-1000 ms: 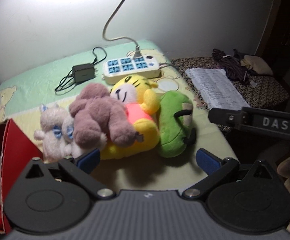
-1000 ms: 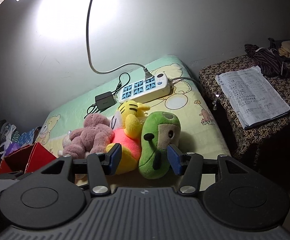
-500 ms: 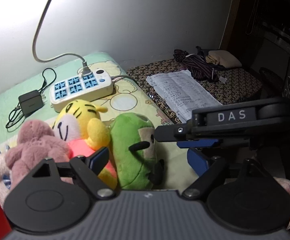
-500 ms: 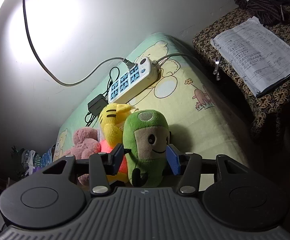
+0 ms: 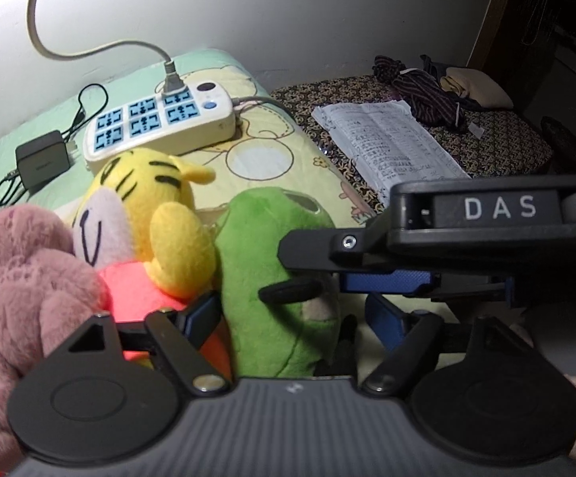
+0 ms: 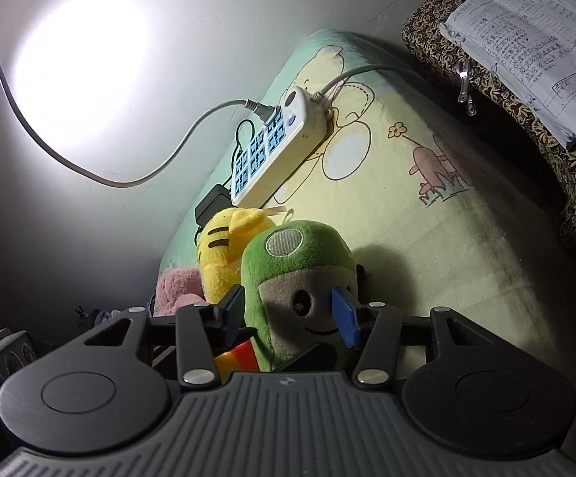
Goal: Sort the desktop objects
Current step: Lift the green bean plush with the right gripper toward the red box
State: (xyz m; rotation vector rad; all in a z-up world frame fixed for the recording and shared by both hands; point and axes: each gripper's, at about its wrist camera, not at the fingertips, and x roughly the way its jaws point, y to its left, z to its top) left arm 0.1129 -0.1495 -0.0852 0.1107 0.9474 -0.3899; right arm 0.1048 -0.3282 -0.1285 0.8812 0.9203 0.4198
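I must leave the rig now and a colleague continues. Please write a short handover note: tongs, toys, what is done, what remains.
Left tongs: jaws closing, with the green toy between them; the pads are not yet pressing.
Right tongs: around the green toy's face; I cannot tell whether the pads press.
Toys: green toy, yellow tiger and pink plush lie touching in a row on the cartoon-print cloth.
Done: nothing sorted, as far as the views show.
Left: probably lift the green toy first, then the others.
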